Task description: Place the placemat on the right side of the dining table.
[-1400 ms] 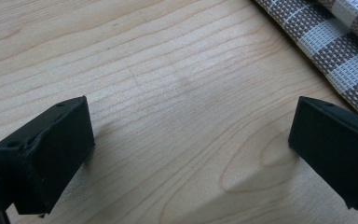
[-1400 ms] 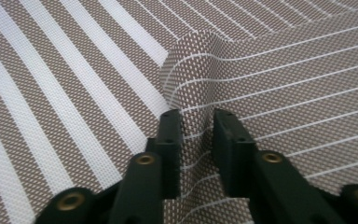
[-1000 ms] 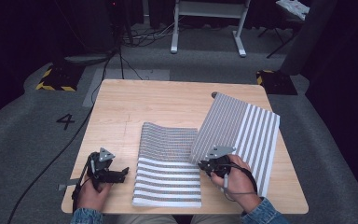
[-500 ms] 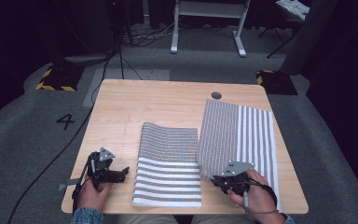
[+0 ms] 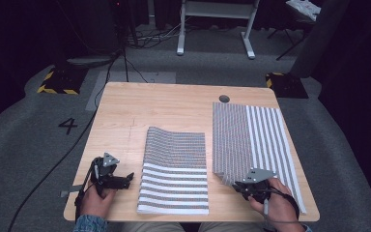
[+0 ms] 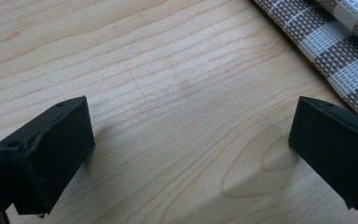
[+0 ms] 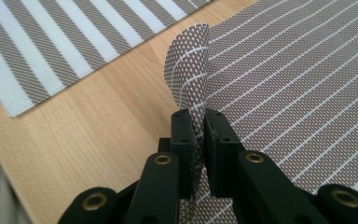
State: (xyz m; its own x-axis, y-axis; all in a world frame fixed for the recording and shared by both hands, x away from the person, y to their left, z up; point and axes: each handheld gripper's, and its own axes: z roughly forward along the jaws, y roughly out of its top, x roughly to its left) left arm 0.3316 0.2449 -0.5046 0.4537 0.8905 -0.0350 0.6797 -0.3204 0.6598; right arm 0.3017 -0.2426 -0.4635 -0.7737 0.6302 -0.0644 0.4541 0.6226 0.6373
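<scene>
Table [image 5: 174, 108] of pale wood bearing two striped woven placemats. Right placemat [image 5: 258, 140] lies along the table's right side, partly folded over itself; its near left corner is pinched between the closed jaws of the right gripper [image 5: 244, 186], the corner [image 7: 186, 70] curling upward above the jaws in the right gripper view. Left placemat [image 5: 175, 169] lies at centre, its far part turned over. Left gripper [image 5: 125, 179] rests just beside it, jaws wide apart over bare wood.

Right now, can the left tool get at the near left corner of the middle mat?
Probably yes. The left tool is open, holds nothing, and sits on bare table just beside the middle mat, with nothing between them.
</scene>
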